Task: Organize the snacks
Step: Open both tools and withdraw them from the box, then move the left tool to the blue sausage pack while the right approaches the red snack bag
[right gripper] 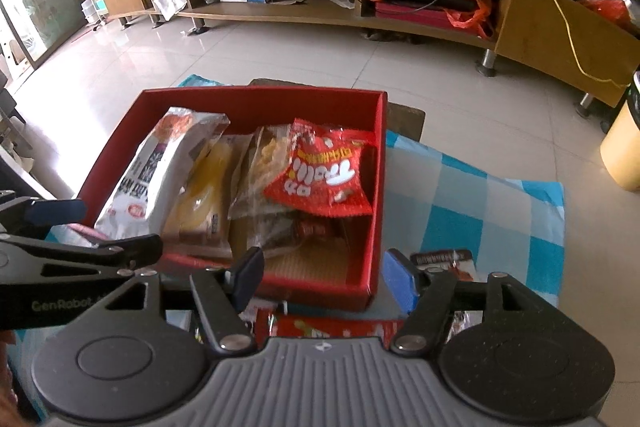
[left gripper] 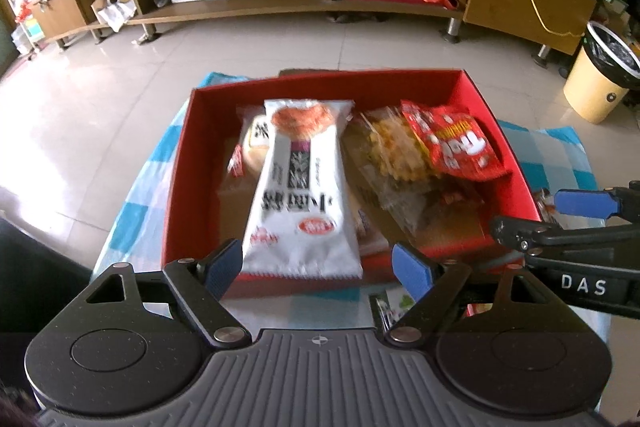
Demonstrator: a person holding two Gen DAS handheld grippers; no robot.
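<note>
A red box (left gripper: pixel 328 79) (right gripper: pixel 260 95) stands on a blue-and-white checked cloth (right gripper: pixel 480 207). In it lie a long white packet (left gripper: pixel 300 187) (right gripper: pixel 148 179), a yellow bread packet (right gripper: pixel 204 195), a clear bag of yellow snacks (left gripper: pixel 392 151) and a red snack bag (left gripper: pixel 452 143) (right gripper: pixel 324 179). My left gripper (left gripper: pixel 318 269) is open at the box's front wall. The white packet's near end lies between its pads, and the right pad is clear of it. My right gripper (right gripper: pixel 324 279) is open over the box's front right corner, holding nothing.
Loose packets lie on the cloth in front of the box: a red one (right gripper: pixel 332 327), a dark-labelled one (right gripper: pixel 444 259) and a green-white one (left gripper: pixel 396 303). Beyond are tiled floor, a long wooden TV cabinet (left gripper: pixel 280 7) and a yellow bin (left gripper: pixel 596 87).
</note>
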